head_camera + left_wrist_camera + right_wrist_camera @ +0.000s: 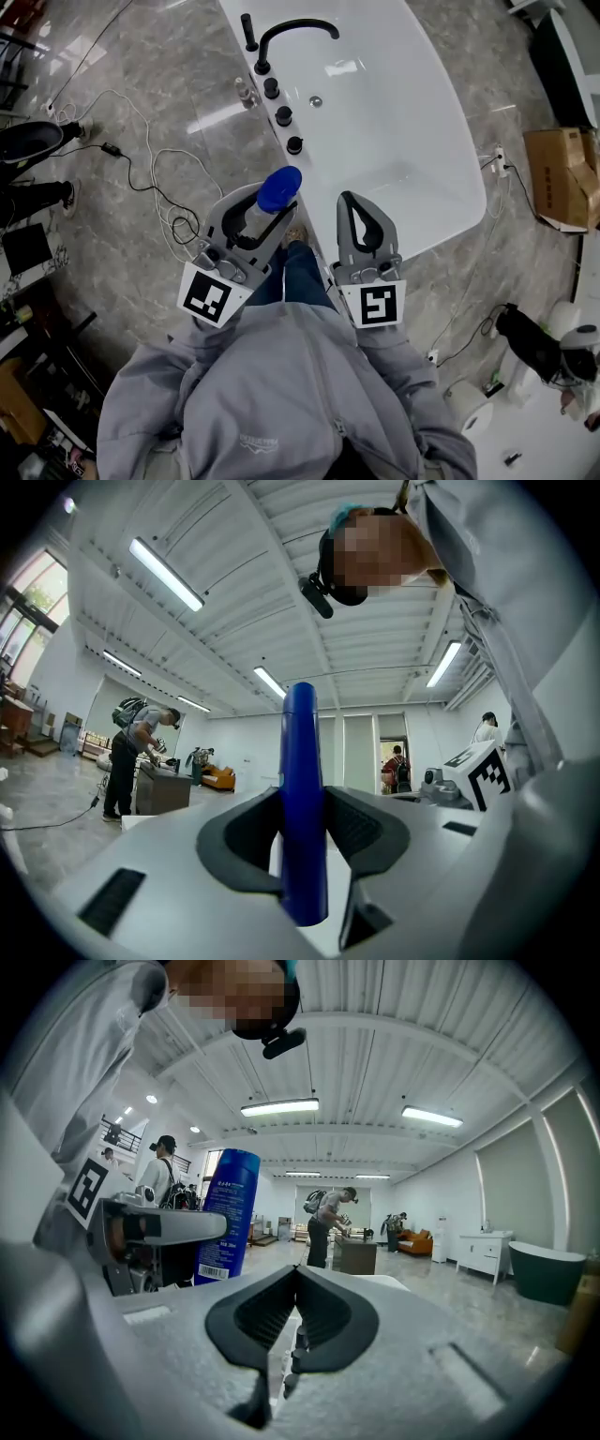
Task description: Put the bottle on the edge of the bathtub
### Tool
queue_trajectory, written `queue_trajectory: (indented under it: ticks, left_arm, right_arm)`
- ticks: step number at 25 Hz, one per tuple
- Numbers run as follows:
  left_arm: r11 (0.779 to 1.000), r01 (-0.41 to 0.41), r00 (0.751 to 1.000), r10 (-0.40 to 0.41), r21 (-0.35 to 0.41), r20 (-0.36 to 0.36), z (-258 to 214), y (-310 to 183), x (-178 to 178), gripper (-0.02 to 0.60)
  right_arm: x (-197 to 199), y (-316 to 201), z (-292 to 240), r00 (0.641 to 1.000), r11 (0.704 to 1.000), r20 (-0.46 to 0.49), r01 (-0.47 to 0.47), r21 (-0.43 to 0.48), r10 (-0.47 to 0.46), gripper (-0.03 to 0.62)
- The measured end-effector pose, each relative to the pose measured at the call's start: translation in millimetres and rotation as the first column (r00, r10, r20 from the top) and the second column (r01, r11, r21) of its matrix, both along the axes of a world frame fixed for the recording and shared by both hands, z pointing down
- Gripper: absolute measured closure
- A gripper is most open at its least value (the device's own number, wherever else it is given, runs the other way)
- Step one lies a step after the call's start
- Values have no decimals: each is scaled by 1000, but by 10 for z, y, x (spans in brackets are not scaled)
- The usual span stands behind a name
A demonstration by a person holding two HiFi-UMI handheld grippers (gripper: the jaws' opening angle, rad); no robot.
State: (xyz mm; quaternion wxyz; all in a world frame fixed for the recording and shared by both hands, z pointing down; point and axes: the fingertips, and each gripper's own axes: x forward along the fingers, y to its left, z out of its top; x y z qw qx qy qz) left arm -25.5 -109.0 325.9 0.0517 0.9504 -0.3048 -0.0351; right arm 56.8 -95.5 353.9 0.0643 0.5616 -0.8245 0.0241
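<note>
Left gripper [303,829]: fingers clamped on the blue bottle [278,188].
Right gripper [294,1312]: fingers together — nothing between them.
Bathtub [466,164]: just ahead — bottle near its near edge.

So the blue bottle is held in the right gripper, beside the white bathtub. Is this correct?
Not quite: the bottle is held in the left gripper, not the right. The left gripper view shows its jaws closed on the bottle; the right gripper is shut on nothing. It is beside the white bathtub, as you say.
</note>
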Motion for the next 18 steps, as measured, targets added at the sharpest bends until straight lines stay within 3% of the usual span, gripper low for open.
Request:
queue_trajectory:
  ticks: [18]
  left_arm:
    - [1000,1,1000,-1,22,8,827,-436,306,433]
  right_arm:
    - [16,-475,866,991,990,6,132,-57,-132,591]
